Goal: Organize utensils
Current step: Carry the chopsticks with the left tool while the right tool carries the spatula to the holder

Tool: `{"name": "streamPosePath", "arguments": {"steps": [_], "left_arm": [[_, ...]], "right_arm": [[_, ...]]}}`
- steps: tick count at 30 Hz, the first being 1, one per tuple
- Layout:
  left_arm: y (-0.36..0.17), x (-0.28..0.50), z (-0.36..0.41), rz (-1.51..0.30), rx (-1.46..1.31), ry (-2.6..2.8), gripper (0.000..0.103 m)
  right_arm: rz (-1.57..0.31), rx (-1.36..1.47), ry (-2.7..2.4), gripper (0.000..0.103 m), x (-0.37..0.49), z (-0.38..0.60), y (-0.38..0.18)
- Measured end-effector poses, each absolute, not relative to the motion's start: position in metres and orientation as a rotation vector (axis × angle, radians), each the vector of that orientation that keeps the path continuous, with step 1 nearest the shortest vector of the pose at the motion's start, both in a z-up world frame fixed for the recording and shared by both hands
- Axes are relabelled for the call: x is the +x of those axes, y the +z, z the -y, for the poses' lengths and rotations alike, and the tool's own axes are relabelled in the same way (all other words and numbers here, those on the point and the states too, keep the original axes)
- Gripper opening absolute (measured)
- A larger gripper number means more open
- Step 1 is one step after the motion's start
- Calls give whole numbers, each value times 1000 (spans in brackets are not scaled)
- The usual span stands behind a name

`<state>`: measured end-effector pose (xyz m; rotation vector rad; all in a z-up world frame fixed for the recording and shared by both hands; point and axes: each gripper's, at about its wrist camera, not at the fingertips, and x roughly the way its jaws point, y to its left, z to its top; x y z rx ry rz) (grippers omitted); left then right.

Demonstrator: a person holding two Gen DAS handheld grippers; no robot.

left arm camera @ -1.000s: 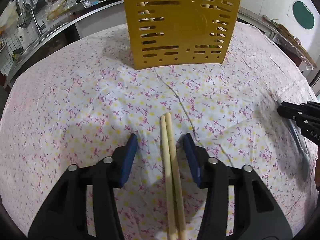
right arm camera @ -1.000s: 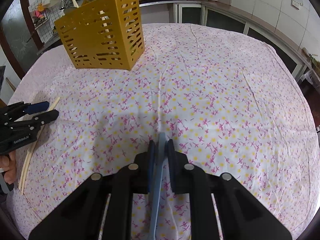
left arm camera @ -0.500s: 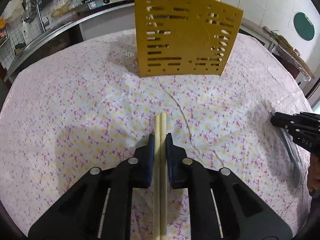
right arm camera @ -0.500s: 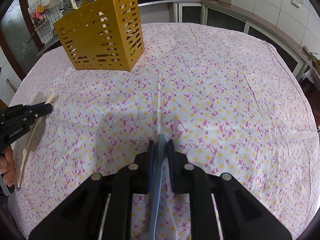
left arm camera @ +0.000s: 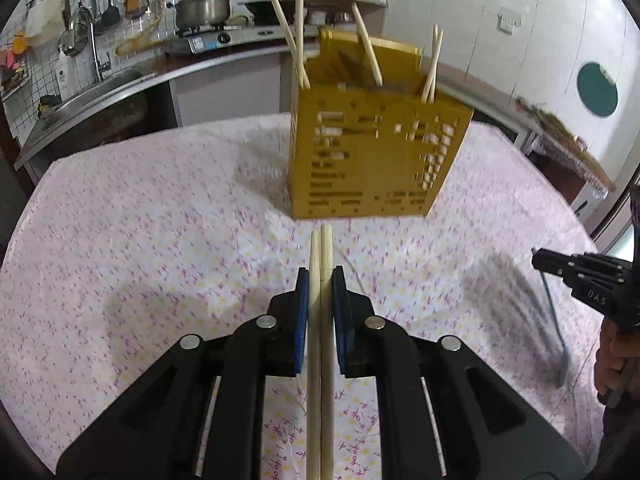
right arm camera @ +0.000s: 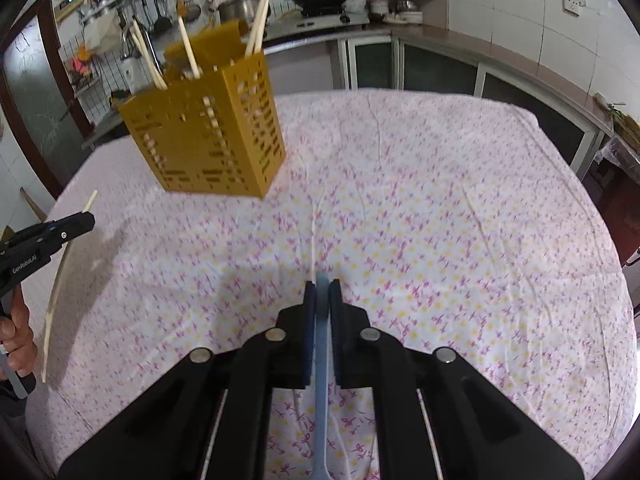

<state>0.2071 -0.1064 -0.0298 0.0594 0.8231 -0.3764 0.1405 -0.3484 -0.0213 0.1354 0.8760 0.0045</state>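
Chopsticks clenched in our left gripper, blue utensil clamped in right gripper, both above bench; thin grips may let either pivot, missing yellow caddy.

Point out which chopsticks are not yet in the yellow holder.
The pair of chopsticks clamped side by side in the left tool, held short of the yellow holder. The other chopsticks stand upright inside it.

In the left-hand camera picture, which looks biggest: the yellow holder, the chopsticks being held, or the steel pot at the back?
1. yellow holder
2. held chopsticks, though closeness to the camera enlarges them
3. steel pot, far away
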Motion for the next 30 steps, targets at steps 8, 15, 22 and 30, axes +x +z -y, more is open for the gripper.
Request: {"name": "streamPosePath", "arguments": {"steps": [8, 15, 22, 30], "left_arm": [[-14, 207, 101, -783, 28, -375, 10], [-6, 205, 98, -772, 24, -370, 10], [-1, 203, 94, -758, 10, -363, 10], [1, 202, 93, -755, 7, -367, 10]], "right_arm": [[-814, 135, 2, 7, 136, 348, 0], [-808, 136, 4, 7, 136, 348, 1], [-807, 139, 7, 7, 135, 347, 1], [-807, 140, 6, 7, 135, 346, 1]]}}
